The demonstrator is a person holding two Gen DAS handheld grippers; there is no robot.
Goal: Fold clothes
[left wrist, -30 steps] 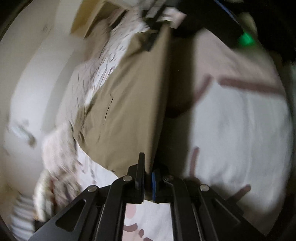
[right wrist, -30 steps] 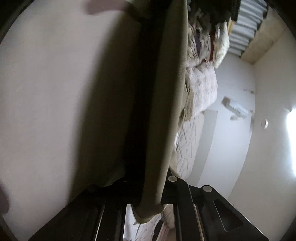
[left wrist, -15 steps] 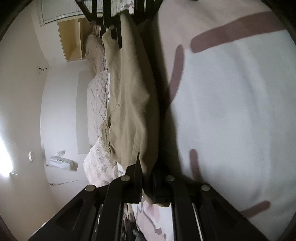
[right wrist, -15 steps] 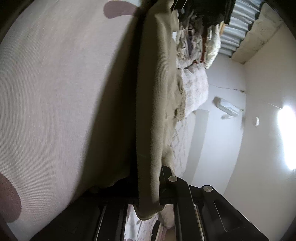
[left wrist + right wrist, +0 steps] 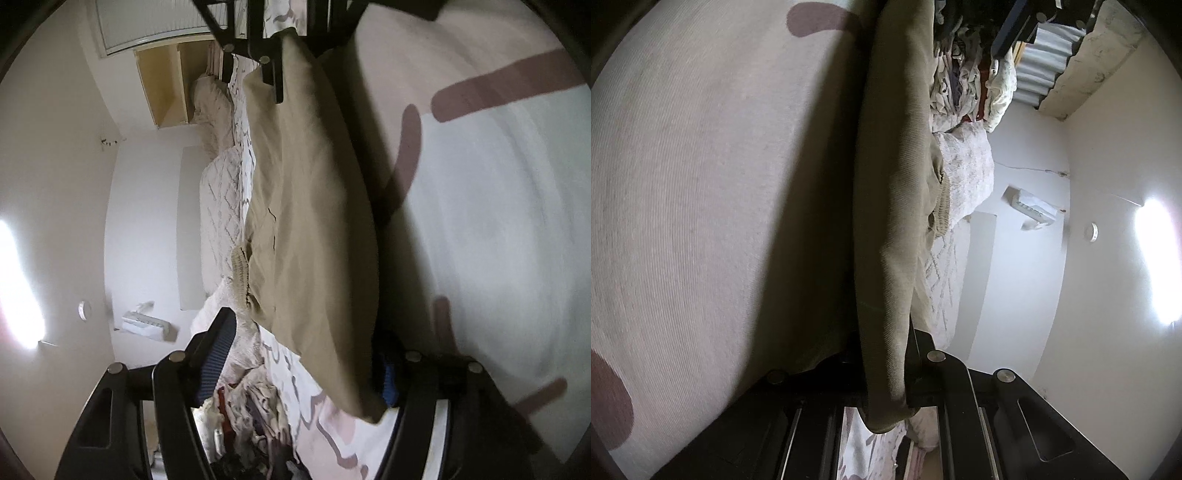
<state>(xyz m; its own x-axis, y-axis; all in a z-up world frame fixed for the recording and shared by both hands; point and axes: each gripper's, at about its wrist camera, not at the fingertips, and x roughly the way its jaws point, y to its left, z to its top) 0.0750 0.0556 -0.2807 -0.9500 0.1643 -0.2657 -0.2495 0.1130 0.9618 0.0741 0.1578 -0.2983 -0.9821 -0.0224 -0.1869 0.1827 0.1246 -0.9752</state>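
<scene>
Only in the left wrist view was the left gripper (image 5: 306, 354) seen spread wide, holding nothing, the khaki garment (image 5: 314, 221) lying across its gap. In the right wrist view the right gripper (image 5: 886, 387) was clamped on the garment's edge. The garment was stretched lengthwise between the 2 grippers over a pale bedsheet (image 5: 480, 221), beside a quilt (image 5: 964, 177) and white wall (image 5: 1052, 295).

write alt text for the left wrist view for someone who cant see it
The left gripper is open, its fingers spread on either side of a khaki garment that runs up to the right gripper, which clamps its far end. White bedding with brown stripes lies to the right, a quilt to the left.
</scene>
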